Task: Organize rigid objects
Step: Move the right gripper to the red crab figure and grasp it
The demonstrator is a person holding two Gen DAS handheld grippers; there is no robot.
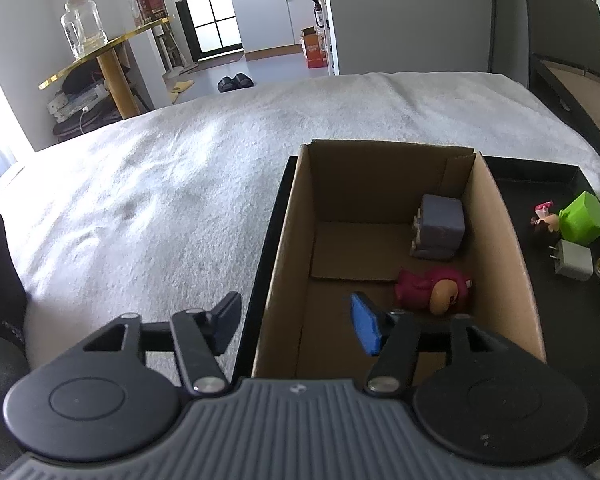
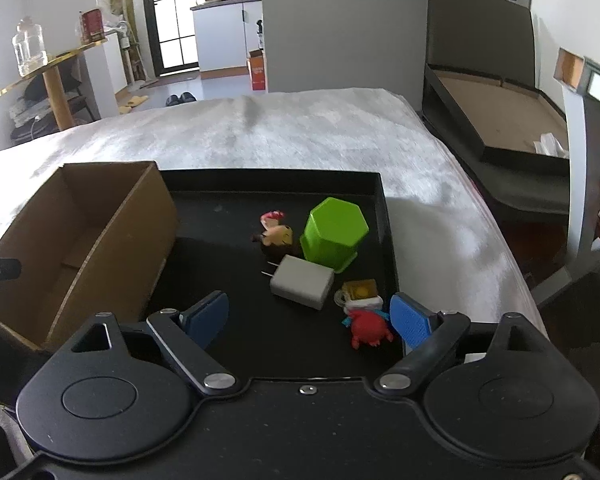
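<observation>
1. The left gripper (image 1: 296, 322) hangs over the near left wall of the open brown cardboard box (image 1: 286, 240): one finger is outside the box, the other inside.
2. Its jaws stand well apart and hold nothing.
3. Inside the box, a small figurine in a magenta outfit (image 1: 432, 290) lies just ahead of the inner finger, not touching it; a grey-purple block toy (image 1: 440, 232) sits further back against the right wall.
4. The right gripper (image 2: 308, 318) hangs over the black shallow tray (image 2: 380, 188), jaws wide and empty.
5. A white plug-in charger (image 2: 302, 286) lies ahead, between the finger lines; a red crab-like toy (image 2: 368, 330) sits just beside the right finger (image 2: 410, 322).
6. A green hexagonal cup (image 2: 334, 232) and a dark-haired doll head (image 2: 276, 236) lie further off.
</observation>
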